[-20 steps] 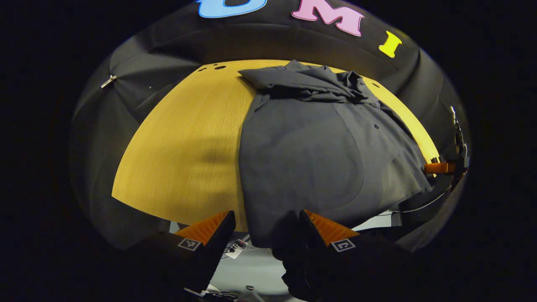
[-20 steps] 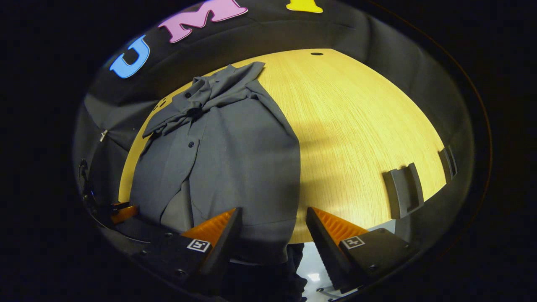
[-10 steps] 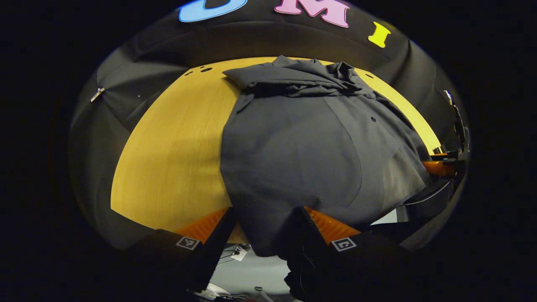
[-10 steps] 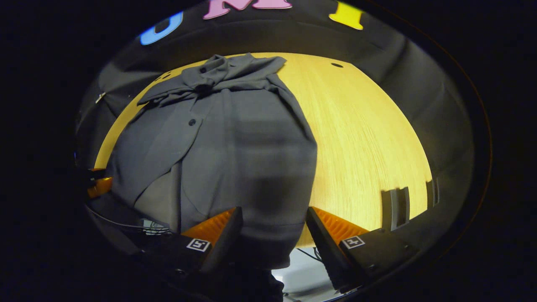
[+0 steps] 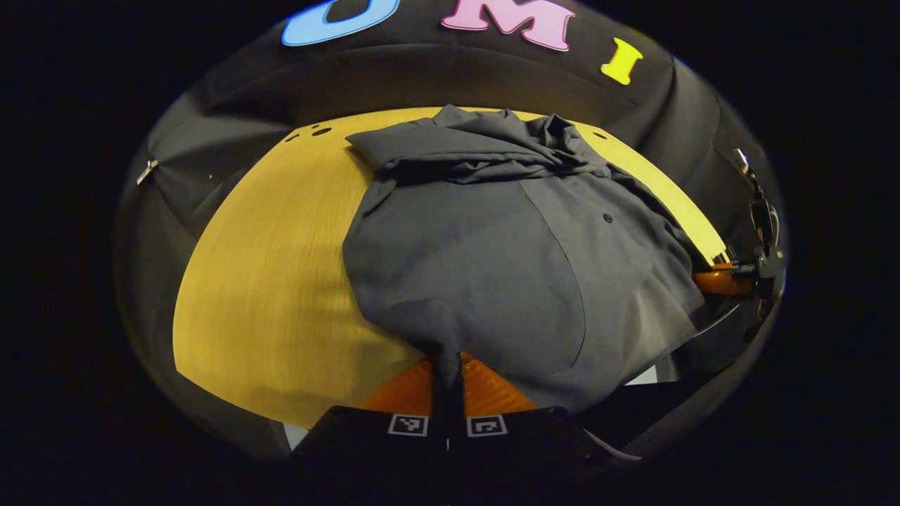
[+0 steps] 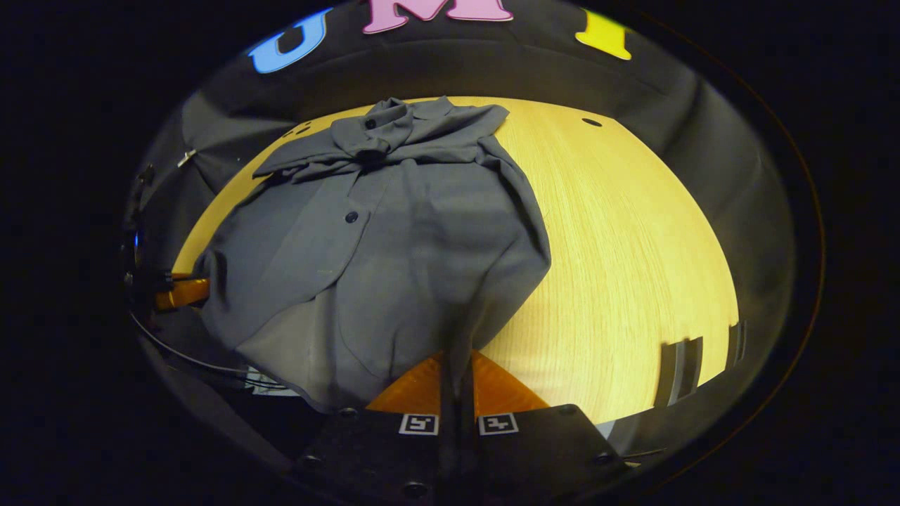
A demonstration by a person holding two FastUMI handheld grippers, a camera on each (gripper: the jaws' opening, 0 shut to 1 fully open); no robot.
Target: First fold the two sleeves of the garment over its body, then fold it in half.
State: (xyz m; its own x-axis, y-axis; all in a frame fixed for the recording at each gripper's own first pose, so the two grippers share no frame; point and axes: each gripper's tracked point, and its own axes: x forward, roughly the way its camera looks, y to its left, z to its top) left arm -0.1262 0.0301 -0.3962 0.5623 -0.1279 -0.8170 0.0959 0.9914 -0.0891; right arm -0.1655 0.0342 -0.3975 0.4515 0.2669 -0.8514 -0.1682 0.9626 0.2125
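both our grippers pinch near hem of grey button shirt (image 5: 492, 253): left gripper (image 5: 448, 372) and right gripper (image 6: 457, 372) pressed together on cloth. shirt lies on wooden table (image 6: 619, 267), sleeves bunched at far collar.

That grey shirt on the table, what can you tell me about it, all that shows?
The grey shirt is a soft, thin-looking button-up with dark buttons down its front placket. It lies spread on the yellow wooden table, collar end at the far side, where both sleeves lie bunched across the chest in a wrinkled heap. Its near hem is drawn into two peaks at the table's front edge: the left gripper is shut on one corner, the right gripper on the other. The cloth puckers toward each pinch.
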